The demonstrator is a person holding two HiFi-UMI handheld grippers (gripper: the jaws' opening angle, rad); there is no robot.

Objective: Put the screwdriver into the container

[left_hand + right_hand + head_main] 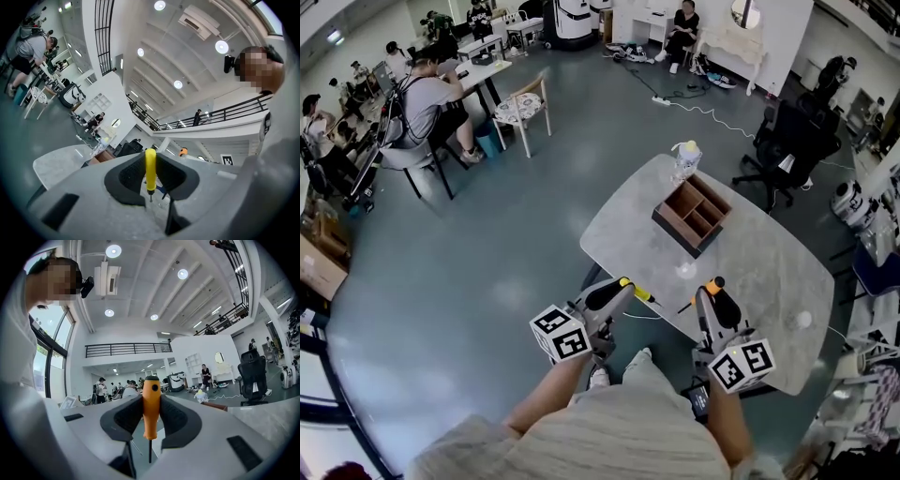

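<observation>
In the head view both grippers hover at the near edge of the grey marble table point(769, 272). My left gripper point(623, 285) is shut on a small yellow-handled screwdriver point(639, 293), whose handle sticks out toward the table. My right gripper point(710, 290) is shut on an orange-handled screwdriver point(714, 281). In the left gripper view the yellow handle point(150, 168) stands upright between the black pads, tip down. In the right gripper view the orange handle point(151, 412) is clamped the same way, shaft pointing down. The wooden container point(693, 217), with dividers, sits farther back on the table, apart from both grippers.
A clear bottle point(685, 158) stands at the table's far end behind the container. A black office chair point(794, 141) is at the table's right rear. A wooden chair point(523, 107) and people at desks are far off on the left. A small white object point(804, 319) lies near the table's right edge.
</observation>
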